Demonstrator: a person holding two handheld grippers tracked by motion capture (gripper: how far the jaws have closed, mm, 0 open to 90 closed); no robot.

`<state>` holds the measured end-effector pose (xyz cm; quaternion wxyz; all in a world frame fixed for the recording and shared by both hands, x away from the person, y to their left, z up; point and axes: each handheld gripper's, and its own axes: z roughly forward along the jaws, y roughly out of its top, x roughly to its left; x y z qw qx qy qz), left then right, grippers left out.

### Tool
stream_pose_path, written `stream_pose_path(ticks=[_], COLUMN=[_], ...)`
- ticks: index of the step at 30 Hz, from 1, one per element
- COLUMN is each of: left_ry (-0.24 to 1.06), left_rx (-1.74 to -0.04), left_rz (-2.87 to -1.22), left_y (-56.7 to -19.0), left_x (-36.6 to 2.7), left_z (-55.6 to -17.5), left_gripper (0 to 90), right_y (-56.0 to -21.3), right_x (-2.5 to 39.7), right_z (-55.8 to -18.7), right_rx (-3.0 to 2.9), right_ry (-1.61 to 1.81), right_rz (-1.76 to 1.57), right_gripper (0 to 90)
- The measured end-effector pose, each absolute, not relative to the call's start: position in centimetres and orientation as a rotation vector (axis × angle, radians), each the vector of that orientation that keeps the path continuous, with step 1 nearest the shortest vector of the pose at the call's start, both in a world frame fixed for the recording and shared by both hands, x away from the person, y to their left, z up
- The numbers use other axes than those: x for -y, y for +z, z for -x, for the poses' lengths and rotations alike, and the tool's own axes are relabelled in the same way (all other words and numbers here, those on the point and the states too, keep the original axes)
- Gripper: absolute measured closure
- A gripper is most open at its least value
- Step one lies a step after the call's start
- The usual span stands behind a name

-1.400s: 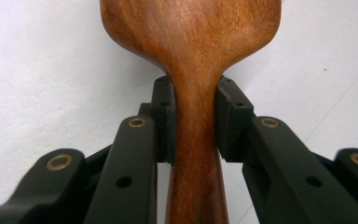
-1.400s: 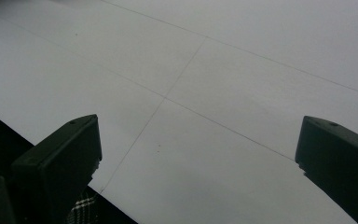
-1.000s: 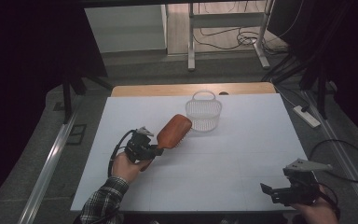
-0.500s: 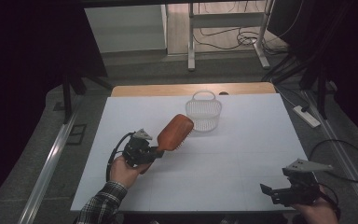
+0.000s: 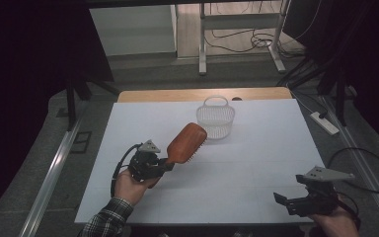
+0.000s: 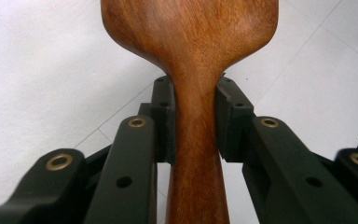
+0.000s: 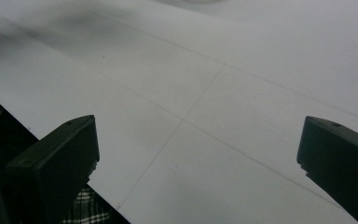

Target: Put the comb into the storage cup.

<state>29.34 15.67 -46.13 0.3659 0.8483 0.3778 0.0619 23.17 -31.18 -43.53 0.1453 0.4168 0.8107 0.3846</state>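
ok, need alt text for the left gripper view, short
The left gripper's two black jaws are shut on the narrow handle of a wooden hairbrush, whose broad head widens just beyond them at the top of the frame. Behind lies the white table, crossed by faint lines.

We've got a reddish-brown wooden hairbrush [image 6: 191, 70], smooth with a soft sheen and visible grain. The white plastic mesh basket [image 5: 216, 120] looks matt. The white worktop [image 5: 256, 163] is smooth and matt, with bare wood at its far edge.
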Motion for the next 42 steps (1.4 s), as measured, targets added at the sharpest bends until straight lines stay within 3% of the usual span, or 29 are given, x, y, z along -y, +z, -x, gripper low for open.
stream_pose_path(ticks=[23,42], left_ry=[0.188,0.157], left_rx=[-0.935,-0.862], left_rz=[-2.144,-2.118], left_y=[-45.4,-44.9], left_x=[-16.0,-14.7], left_z=[-26.9,-27.0], left_gripper=[71.9,71.8], right_y=[-42.1,-41.3], right_x=[27.8,24.0], right_z=[-26.5,-28.7], right_rx=[-2.367,-2.390], right_ry=[1.333,1.419], right_rz=[-1.189,-1.154], right_gripper=[0.0,0.0])
